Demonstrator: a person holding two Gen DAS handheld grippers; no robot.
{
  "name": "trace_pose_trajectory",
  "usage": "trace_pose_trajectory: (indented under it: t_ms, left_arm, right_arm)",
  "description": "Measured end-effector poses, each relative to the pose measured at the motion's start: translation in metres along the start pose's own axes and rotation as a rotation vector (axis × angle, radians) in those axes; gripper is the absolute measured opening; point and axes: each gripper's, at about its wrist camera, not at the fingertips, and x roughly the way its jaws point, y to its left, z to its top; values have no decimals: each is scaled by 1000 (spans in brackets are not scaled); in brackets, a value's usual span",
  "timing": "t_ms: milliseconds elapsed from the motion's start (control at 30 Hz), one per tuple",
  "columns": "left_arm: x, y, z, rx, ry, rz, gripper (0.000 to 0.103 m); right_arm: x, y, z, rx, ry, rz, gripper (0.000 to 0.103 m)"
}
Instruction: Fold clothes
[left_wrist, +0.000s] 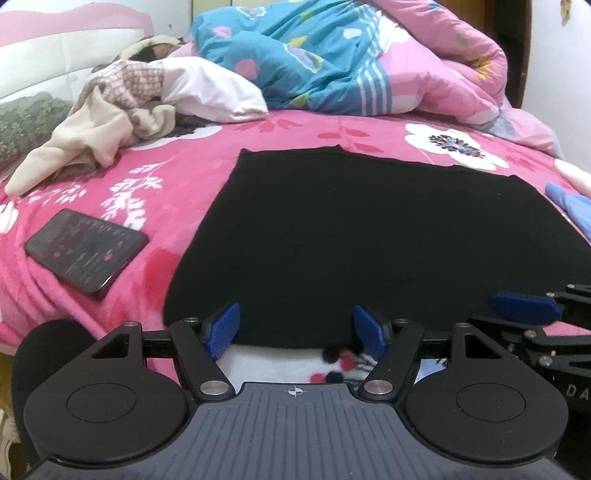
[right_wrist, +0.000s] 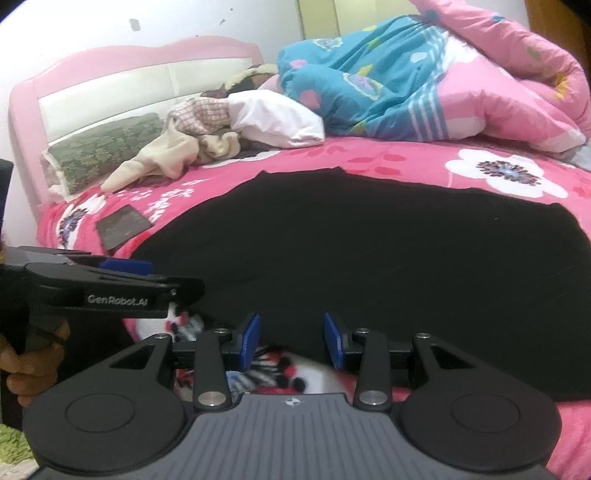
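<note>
The left hand-held gripper stood wide, nothing between its blue pads, which hung over the near edge of the black garment. The right hand-held gripper was parted more narrowly, also gripping nothing, at that same near hem. The garment lay spread flat on the pink floral bed. A phone lay to its left. Beyond were crumpled beige clothes and a heaped quilt.

Both grippers: black linkage arms, blue ribbed pads, silver screws, "GenRobot.AI" side
</note>
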Motion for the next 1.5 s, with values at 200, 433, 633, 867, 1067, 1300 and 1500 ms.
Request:
trace_pose_trajectory:
  t_ms: [200, 433, 633, 867, 1067, 1300, 1500]
  left_arm:
    - [-9, 12, -4, -34, 11, 16, 69]
    - [-20, 23, -8, -68, 5, 35, 69]
    - [-26, 34, -8, -99, -6, 50, 69]
    - [-33, 51, -5, -158, -23, 69, 69]
    - [-38, 71, -3, -224, -43, 98, 68]
    - [-38, 95, 0, -292, -47, 119, 66]
    - [-35, 107, -1, -328, -48, 110, 65]
  right_arm:
    - [-2, 12, -2, -13, 11, 60, 40]
    - [-4, 20, -1, -26, 3, 86, 40]
    - [-6, 30, 8, -108, -39, 86, 40]
    - [5, 58, 24, -317, -104, 139, 40]
    - [26, 88, 30, -493, -124, 199, 39]
    - [58, 127, 28, -669, -117, 259, 39]
    - [79, 150, 19, -772, -92, 274, 38]
